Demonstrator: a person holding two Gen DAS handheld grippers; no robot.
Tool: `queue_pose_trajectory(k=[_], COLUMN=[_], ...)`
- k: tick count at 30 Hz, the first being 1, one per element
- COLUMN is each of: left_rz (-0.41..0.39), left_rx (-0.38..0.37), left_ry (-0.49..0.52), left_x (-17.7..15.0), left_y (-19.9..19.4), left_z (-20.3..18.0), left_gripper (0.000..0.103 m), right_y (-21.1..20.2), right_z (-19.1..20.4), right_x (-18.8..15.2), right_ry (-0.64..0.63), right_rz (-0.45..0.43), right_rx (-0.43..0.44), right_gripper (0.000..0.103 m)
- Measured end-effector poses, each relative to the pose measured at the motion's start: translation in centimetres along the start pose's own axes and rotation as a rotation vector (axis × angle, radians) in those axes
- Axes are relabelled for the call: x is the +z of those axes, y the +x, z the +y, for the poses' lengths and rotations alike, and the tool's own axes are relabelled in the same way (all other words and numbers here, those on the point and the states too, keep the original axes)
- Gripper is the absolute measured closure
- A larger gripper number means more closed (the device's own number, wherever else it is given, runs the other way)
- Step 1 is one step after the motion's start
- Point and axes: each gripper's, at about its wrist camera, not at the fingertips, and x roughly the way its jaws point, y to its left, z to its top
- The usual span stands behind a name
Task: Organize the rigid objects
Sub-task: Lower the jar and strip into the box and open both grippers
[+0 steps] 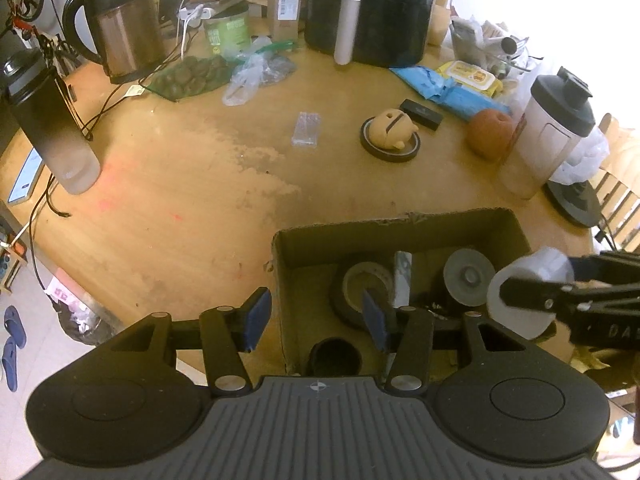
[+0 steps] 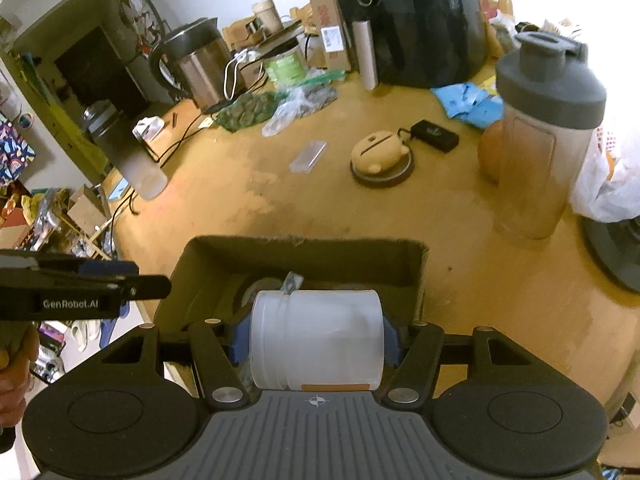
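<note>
Lying crosswise over the cardboard box [image 2: 416,276], white jar [image 2: 316,340] pinched end-to-end by right gripper [image 2: 314,344]; left gripper [image 1: 316,316] spread, empty.

Worn wooden table [image 1: 168,208] carries cardboard box [image 1: 400,236], kettle [image 1: 120,20], air fryer [image 1: 372,8], shaker bottle [image 1: 548,132], clear plastic case [image 1: 306,129], black coaster [image 1: 390,146].

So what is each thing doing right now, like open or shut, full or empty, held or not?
Left hand-held gripper: open, empty, straddling the box wall.
Right hand-held gripper: shut on the white translucent plastic jar, held sideways over the box.
Brown cardboard box: open-topped, partly filled.
Clear shaker bottle with grey lid: upright, lid on.
Steel electric kettle: upright, lid down.
</note>
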Motion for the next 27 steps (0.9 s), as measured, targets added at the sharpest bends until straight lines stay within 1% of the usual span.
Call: queue_pose_trajectory(k=[3,5,7,9,12,15,17,21,27], left_rz=[0.0,-0.001,-0.003,-0.005,-0.007,-0.006,-0.006,-0.004,0.004], left_rx=[0.003,0.008,0.01,0.01,0.016,0.017,0.018,0.017,0.015], left_ry=[-0.005,-0.002,0.004,0.001,-0.007,-0.012,-0.013,-0.017,-0.015], left_x=[-0.1,-0.2,-0.3,-0.3,-0.4,-0.4,-0.3,-0.3,-0.2], left_y=[-0.1,-0.2,-0.3,-0.3,-0.4,-0.4,-0.5,-0.4,-0.2], left_z=[0.1,0.1,0.1,0.1,0.2,0.4,0.5,0.6,0.7], left_gripper=[0.053,0.053,0.053,0.053,0.053,0.053,0.053,0.053,0.053], right_y=[0.8,0.8,0.6,0.5,0.6,0.6,0.7,1.0,1.6], right_z=[0.4,0.5,0.6,0.7,0.8,0.9,1.0,1.1,0.9], right_x=[-0.2,-0.4,-0.3,-0.3,-0.3,-0.2,-0.2,-0.1,0.0], right_ry=[-0.004,-0.007,-0.013,-0.019,-0.02,-0.023,-0.03,-0.043,-0.05], right_rz=[0.053,0.049,0.047,0.047,0.052,0.057,0.057,0.058,0.072], right_rx=[-0.01,-0.027,-0.02,-0.025,-0.028,-0.045,-0.061,-0.087,-0.106], right_gripper=[0.039,0.036,0.032,0.027,0.023,0.01,0.005,0.0,0.0])
